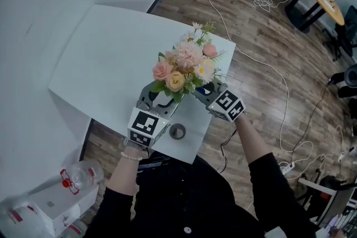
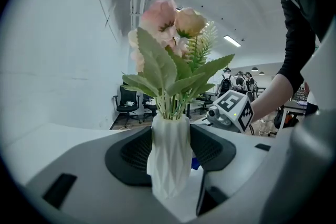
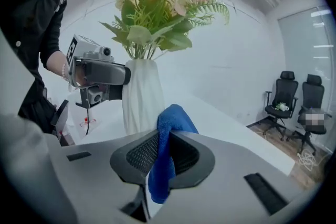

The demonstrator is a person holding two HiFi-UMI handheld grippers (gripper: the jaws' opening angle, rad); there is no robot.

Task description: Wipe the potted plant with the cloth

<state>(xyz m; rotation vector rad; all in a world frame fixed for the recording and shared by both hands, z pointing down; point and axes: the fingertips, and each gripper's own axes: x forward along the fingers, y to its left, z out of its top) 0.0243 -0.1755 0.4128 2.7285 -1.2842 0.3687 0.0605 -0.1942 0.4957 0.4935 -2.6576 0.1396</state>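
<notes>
To the left of the potted plant (image 1: 183, 68), the left gripper (image 1: 160, 98) is clenched on the plant's white faceted vase (image 2: 169, 165), one jaw pad pressed against each side of it; the vase stands upright on the white table (image 1: 100, 58), near the edge closest to the person; pink, peach and cream flowers with green leaves rise above the vase; a small dark round thing (image 1: 177, 131) lies on the table, between the plant and the person; just to the right of the plant, the right gripper (image 3: 163, 157) is clamped on a blue cloth (image 3: 167, 139), which bunches above the jaws and hangs below them; the cloth is held close to the lower part of the vase, but whether it touches cannot be told; well to the right of the plant, beyond the table, two black office chairs (image 3: 284, 96) stand on a wooden floor (image 1: 262, 36), across which a pale cable (image 1: 262, 64) trails.
</notes>
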